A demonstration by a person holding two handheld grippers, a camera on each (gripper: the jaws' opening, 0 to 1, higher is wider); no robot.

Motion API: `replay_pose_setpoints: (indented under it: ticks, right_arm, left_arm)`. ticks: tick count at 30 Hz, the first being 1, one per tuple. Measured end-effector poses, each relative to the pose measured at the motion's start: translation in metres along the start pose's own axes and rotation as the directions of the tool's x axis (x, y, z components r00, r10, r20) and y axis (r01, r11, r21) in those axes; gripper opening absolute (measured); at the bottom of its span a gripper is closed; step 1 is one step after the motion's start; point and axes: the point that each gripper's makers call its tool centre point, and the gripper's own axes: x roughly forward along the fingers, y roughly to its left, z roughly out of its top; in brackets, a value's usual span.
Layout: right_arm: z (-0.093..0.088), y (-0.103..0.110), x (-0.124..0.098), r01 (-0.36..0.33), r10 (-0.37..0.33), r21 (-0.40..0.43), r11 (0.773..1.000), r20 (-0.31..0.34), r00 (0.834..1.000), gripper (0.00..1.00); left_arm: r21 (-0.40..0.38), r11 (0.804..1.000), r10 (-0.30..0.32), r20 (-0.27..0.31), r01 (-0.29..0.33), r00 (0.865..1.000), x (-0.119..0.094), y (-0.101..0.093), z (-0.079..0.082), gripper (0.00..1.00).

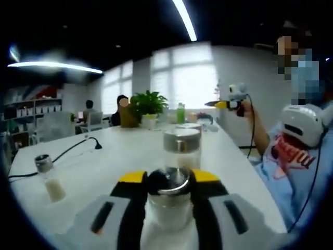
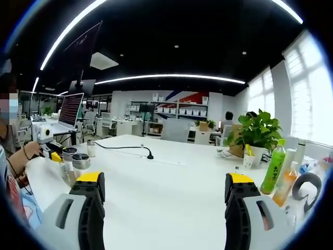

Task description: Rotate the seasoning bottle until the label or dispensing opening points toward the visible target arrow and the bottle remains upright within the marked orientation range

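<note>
The seasoning bottle (image 1: 169, 200) stands upright on the white table (image 1: 104, 156), near its front edge, with its steel cap between the yellow-tipped jaws of the left gripper (image 1: 168, 182). The jaws are clamped on it just under the cap, one on each side, and the white seasoning shows through the glass below them.

Since the grip sits high on the bottle, the turn is best made about the bottle's own vertical axis, with the base kept flat on the table or barely lifted, so the bottle does not tip. A slow wrist roll with steady pressure should keep the glass from slipping in the jaws. No target arrow can be made out on the table in either view, and no label or opening can be read on the bottle, so I cannot tell how much turning is left; the cap face deserves checking as it turns.

Just behind stands a taller glass jar (image 1: 181, 146) with a steel lid, near enough to be knocked if the gripper swings wide. A smaller shaker (image 1: 48, 179) stands well apart to the left, beside a black cable (image 1: 73, 148).

The right gripper (image 2: 164, 190) is held well above the table with its jaws wide apart and nothing between them, in the person's raised hand (image 1: 244, 108), clear of the work. It should stay there.
</note>
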Motion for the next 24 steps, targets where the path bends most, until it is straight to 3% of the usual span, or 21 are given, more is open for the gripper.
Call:
replay_pose_setpoints:
  ticks: [9, 15, 19, 24]
  right_arm:
    - [0.001, -0.003, 0.001, 0.007, -0.007, 0.000, 1.000, 0.012, 1.000, 0.99]
    - [0.000, -0.006, 0.000, 0.020, -0.020, 0.005, 1.000, 0.008, 1.000, 0.99]
    - [-0.004, -0.005, 0.001, 0.017, -0.017, 0.009, 1.000, -0.010, 1.000, 0.99]
    - [-0.002, 0.000, 0.002, 0.000, 0.000, 0.014, 1.000, 0.000, 1.000, 0.99]
  left_arm:
    - [-0.028, 0.999, -0.032, -0.004, 0.032, 0.999, 0.002, -0.004, 0.000, 0.34]
    - [-0.060, 0.998, 0.000, 0.013, 0.001, 1.000, 0.000, 0.000, 0.002, 0.36]
    - [-0.117, 0.993, 0.003, 0.127, 0.012, 0.992, -0.004, -0.001, 0.020, 0.39]
    - [-0.043, 0.998, 0.055, 0.089, -0.052, 0.994, -0.007, -0.002, 0.014, 0.46]
